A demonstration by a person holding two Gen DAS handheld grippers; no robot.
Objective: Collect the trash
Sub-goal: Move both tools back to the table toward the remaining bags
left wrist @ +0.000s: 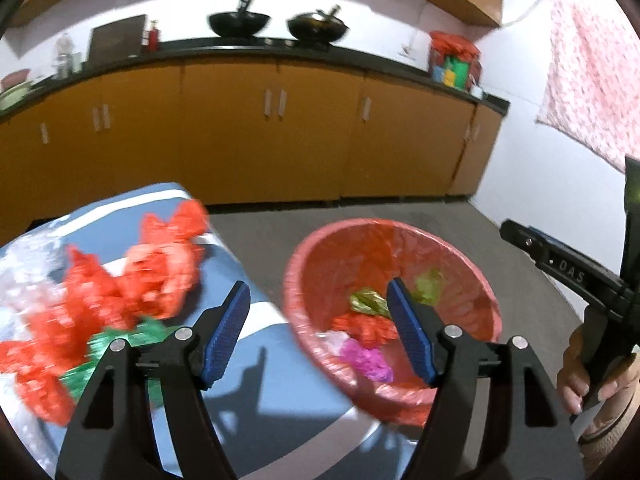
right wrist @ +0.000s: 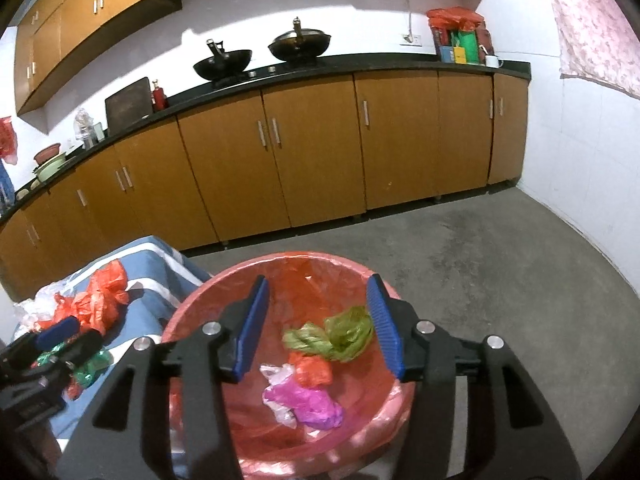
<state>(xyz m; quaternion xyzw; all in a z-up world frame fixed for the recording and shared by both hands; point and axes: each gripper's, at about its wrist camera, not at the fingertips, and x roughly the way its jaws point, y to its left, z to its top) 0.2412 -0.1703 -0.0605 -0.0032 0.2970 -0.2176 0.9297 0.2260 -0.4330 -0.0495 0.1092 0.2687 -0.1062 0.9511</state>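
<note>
A red-lined trash bin (left wrist: 472, 280) (right wrist: 256, 432) stands on the floor beside a blue-and-white covered table (left wrist: 256, 368) (right wrist: 148, 312). In it lie an olive-green bag (right wrist: 340, 338), a red bag (right wrist: 312, 370), a magenta bag (right wrist: 308, 400) and a clear one. On the table lie red bags (left wrist: 120, 292) (right wrist: 96, 304), a green bag (left wrist: 120, 344) (right wrist: 90, 368) and clear plastic (left wrist: 20, 276). My left gripper (left wrist: 320, 328) is open and empty between table edge and bin. My right gripper (right wrist: 316, 320) is open and empty over the bin; it also shows in the left wrist view (left wrist: 568, 272).
Orange cabinets (right wrist: 312, 148) with a black counter run along the far wall, carrying two woks (right wrist: 300, 44). Grey floor (right wrist: 500, 264) lies right of the bin. A white wall with a pink cloth (right wrist: 592, 20) is at the right.
</note>
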